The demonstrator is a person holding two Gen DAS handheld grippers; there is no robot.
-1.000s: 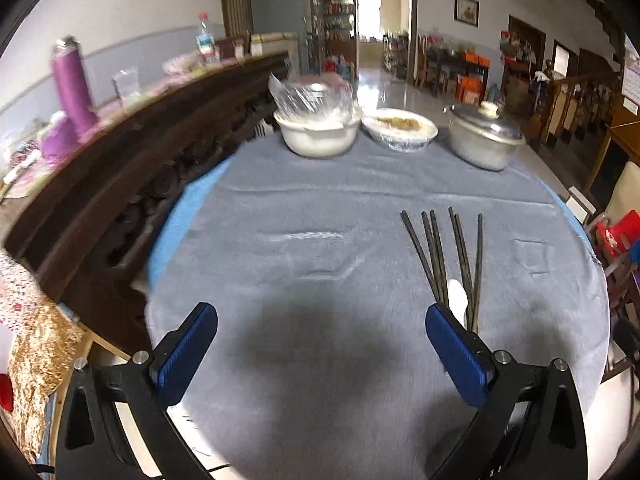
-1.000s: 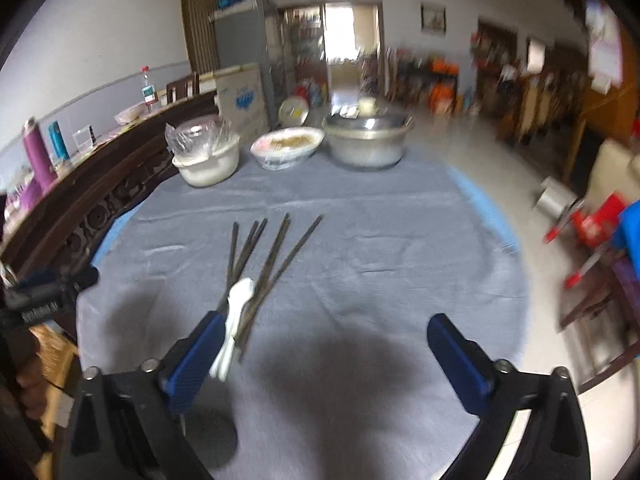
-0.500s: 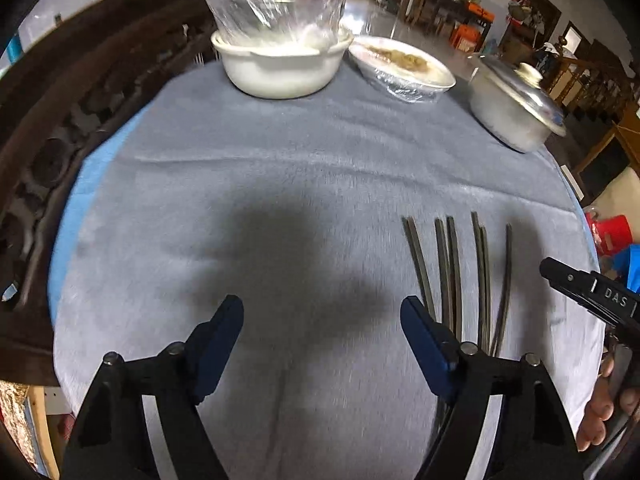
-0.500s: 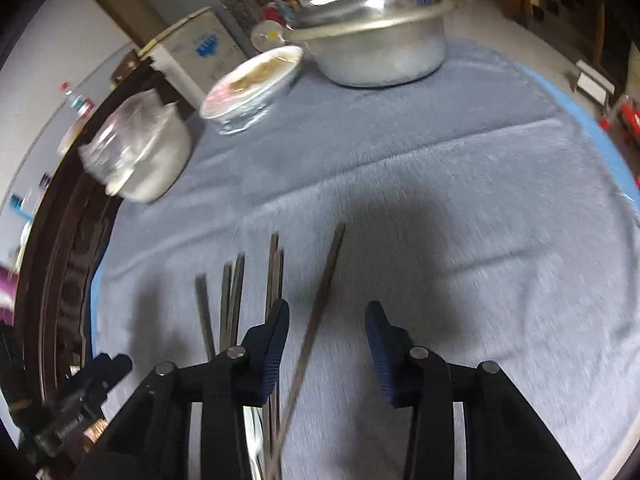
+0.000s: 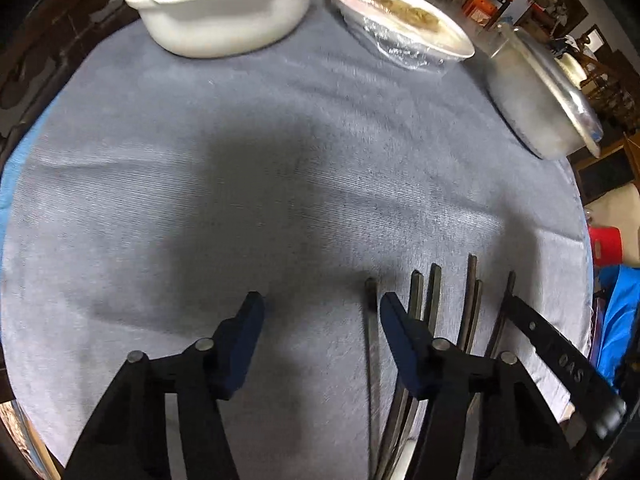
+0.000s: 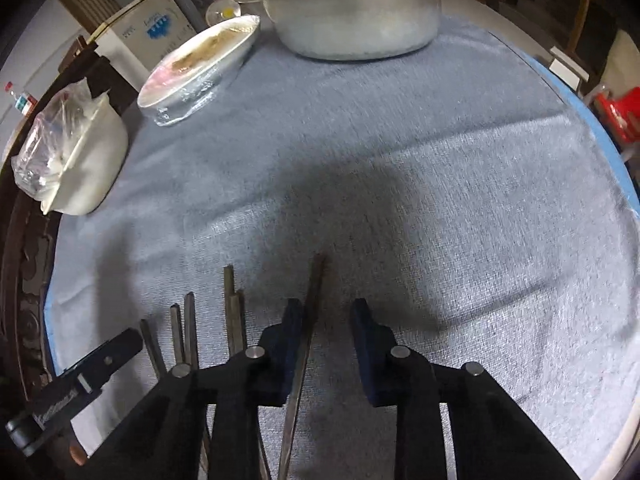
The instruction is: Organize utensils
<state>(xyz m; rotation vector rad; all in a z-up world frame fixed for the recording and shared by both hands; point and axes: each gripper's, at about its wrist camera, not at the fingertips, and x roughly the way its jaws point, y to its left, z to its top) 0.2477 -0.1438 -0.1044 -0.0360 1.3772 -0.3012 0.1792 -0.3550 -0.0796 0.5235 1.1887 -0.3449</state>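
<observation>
With the right gripper [image 6: 326, 324] just closing its jaws around the outermost dark chopstick [image 6: 310, 320] on the grey tablecloth [image 6: 440, 200], not yet clamped, and the left gripper [image 5: 320, 316] narrowing over bare cloth, the thin stick might roll aside.

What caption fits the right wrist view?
Right gripper, jaws closing around one dark chopstick on the grey tablecloth.
</observation>
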